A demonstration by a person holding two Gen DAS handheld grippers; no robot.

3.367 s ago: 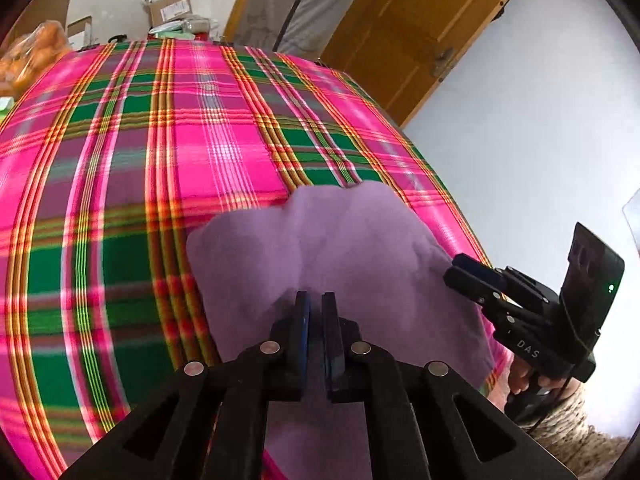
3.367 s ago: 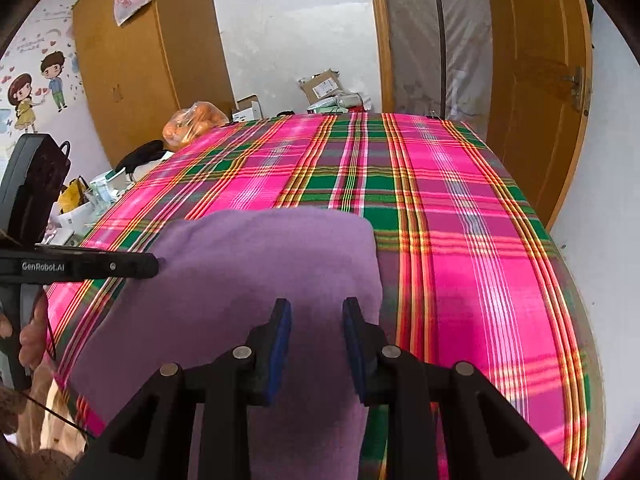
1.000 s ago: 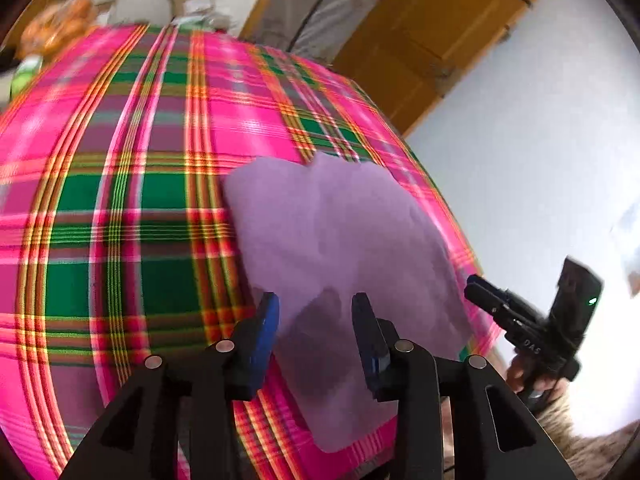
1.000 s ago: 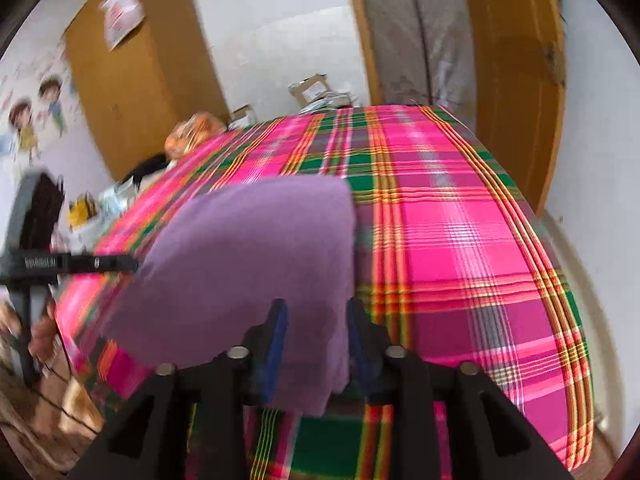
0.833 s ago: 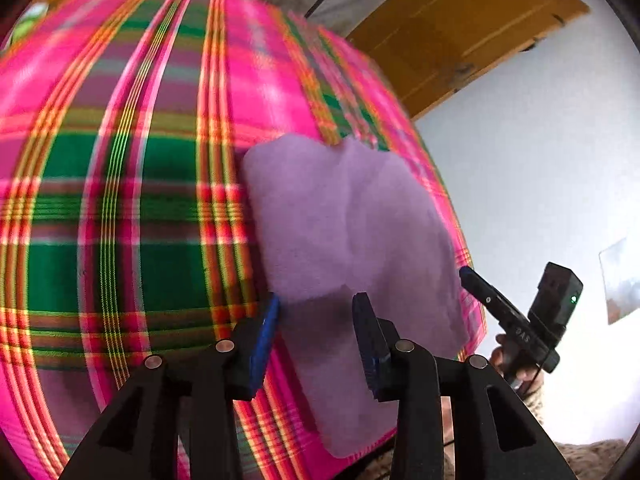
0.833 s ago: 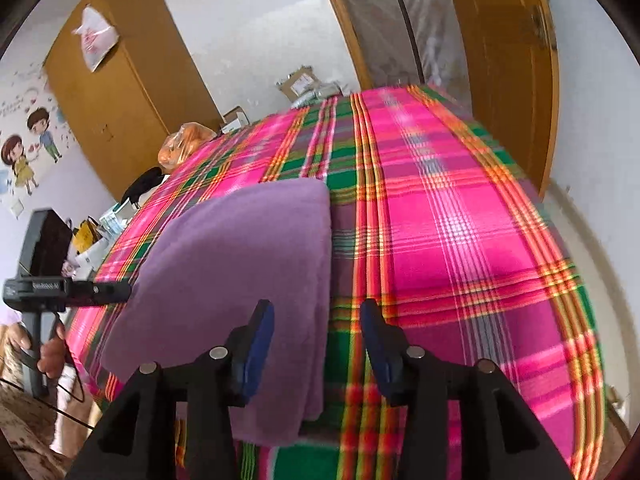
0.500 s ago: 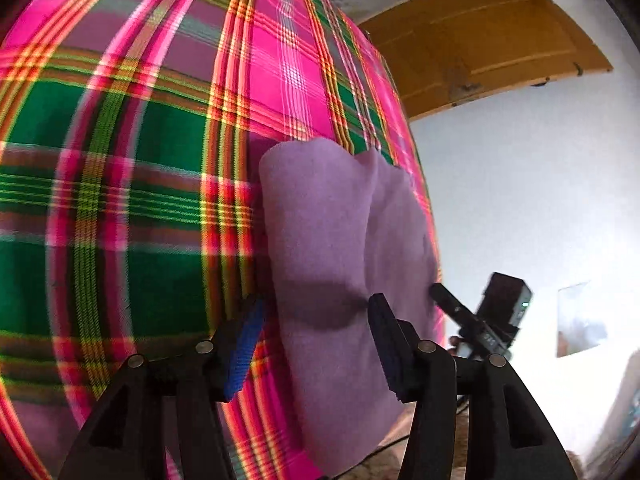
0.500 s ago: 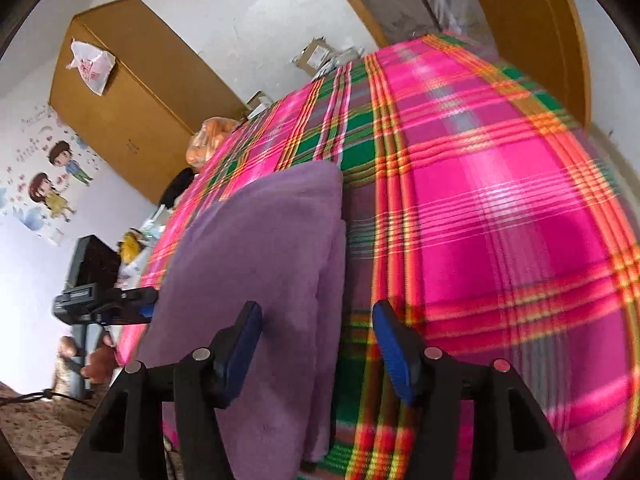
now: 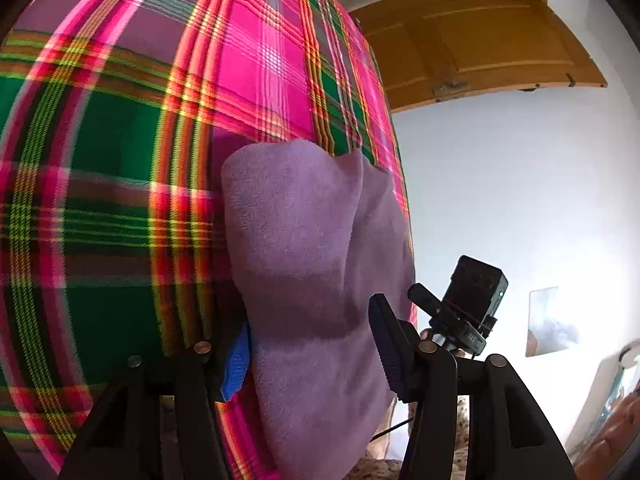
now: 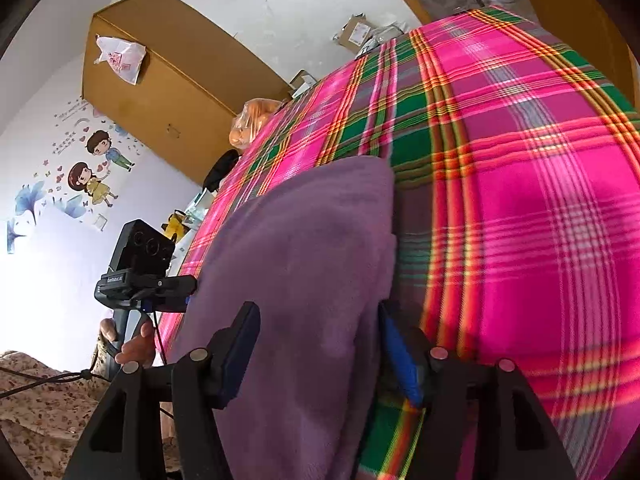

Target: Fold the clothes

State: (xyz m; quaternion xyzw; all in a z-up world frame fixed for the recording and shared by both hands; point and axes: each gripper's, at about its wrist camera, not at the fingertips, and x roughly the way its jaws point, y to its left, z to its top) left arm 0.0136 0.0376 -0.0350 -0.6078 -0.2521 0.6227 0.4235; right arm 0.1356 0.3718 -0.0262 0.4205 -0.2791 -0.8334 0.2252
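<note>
A folded purple fleece garment (image 9: 304, 248) lies near the front edge of the pink and green plaid bedcover (image 9: 120, 160). My left gripper (image 9: 312, 344) is open, its fingers straddling the garment's near left corner without closing on it. In the right wrist view the same purple garment (image 10: 304, 264) runs between the fingers of my open right gripper (image 10: 320, 344), which straddles its near right edge. Each gripper shows in the other's view: the right gripper (image 9: 464, 308) at the garment's right side, the left gripper (image 10: 144, 280) at its left, held by a hand (image 10: 132, 344).
A wooden door (image 9: 480, 52) stands beyond the bed's right side. A wooden wardrobe (image 10: 168, 92), an orange bag (image 10: 252, 120) and cardboard boxes (image 10: 356, 28) lie past the bed's far left. The plaid bedcover (image 10: 520, 200) spreads wide to the right of the garment.
Both grippers opened and let go of the garment, then dropped low to its near edge. The garment now lies folded on the bedcover, and both views tilted steeply.
</note>
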